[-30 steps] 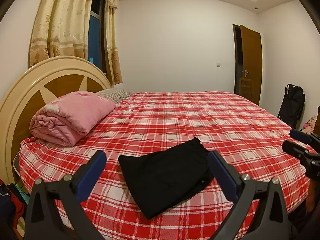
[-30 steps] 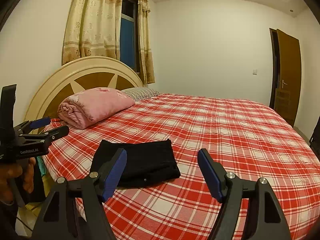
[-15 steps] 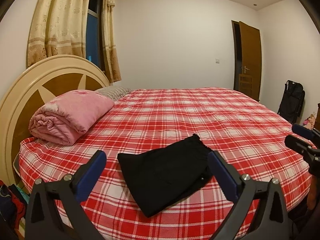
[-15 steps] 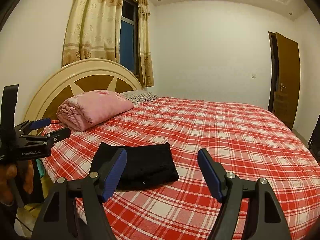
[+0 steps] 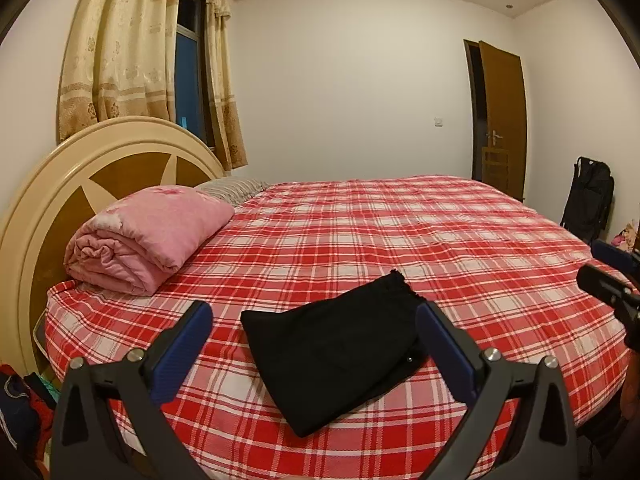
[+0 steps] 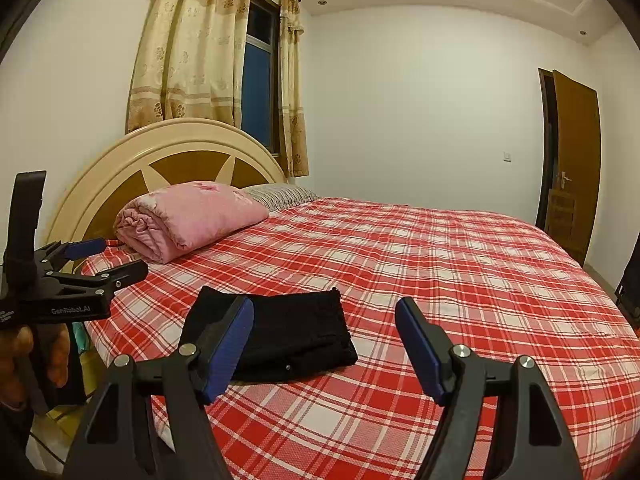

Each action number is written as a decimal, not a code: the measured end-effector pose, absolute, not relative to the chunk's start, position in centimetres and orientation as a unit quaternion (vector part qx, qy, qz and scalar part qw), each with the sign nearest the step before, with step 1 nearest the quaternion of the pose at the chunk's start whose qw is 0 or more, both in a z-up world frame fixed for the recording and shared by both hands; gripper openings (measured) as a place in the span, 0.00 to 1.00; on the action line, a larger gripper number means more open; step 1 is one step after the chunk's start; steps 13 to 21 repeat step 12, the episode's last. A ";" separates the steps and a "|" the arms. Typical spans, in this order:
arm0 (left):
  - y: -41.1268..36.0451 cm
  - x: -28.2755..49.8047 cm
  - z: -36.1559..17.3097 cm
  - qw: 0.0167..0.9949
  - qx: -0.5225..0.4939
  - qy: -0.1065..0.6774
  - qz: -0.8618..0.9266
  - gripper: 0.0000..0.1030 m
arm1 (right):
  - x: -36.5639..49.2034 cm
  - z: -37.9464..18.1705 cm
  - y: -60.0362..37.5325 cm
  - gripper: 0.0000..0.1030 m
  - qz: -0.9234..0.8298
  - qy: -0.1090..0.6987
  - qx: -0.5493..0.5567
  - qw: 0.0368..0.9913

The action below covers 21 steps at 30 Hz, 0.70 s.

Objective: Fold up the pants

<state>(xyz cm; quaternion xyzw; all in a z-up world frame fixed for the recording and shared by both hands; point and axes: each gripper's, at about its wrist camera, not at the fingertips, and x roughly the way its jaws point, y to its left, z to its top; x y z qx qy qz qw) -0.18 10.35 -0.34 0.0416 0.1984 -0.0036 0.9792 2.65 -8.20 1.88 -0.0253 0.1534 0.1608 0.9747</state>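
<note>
pants [image 5: 340, 356]: lying as a compact black folded bundle on the red plaid bed [image 5: 400, 240], close to the near edge and toward the headboard-side corner; a small button is showing at its near-right corner.
left gripper [image 5: 312, 344]: hovering off the near edge of the bed, its blue pads spread wide apart and gripping nothing; the bundle is sitting beyond them, untouched.
right gripper [image 6: 324, 344]: hanging off the same edge further toward the foot of the bed, jaws standing well apart and empty; its left finger is covering part of the bundle from view.
task progress: the fold is looking finished, or nearly so, judging by the tidy rectangle.
risk, edge: the bundle is resting near the bed's near edge, so a nudge or a drag from either finger is likely sending it sliding off toward the floor.
risk, unfolding: pinching only the top layer is likely peeling the fold open, since the layers are lying loose.
risk, sheet: closing low is likely catching the plaid cover along with the cloth and rumpling it.
pink quilt [image 5: 148, 240]: sitting rolled by the headboard [image 5: 24, 216], well apart from the bundle and posing no hazard.
</note>
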 end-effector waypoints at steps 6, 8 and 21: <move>10.4 0.1 -0.7 0.978 0.041 0.206 -0.007 1.00 | 2.6 1.7 -8.0 0.72 0.164 0.155 -0.028 0.974; 10.5 0.2 -0.9 0.977 0.039 0.210 -0.004 1.00 | 2.6 1.7 -8.0 0.72 0.165 0.156 -0.028 0.974; 10.5 0.3 -1.3 0.977 0.044 0.209 -0.005 1.00 | 3.0 1.4 -8.2 0.72 0.164 0.161 -0.022 0.973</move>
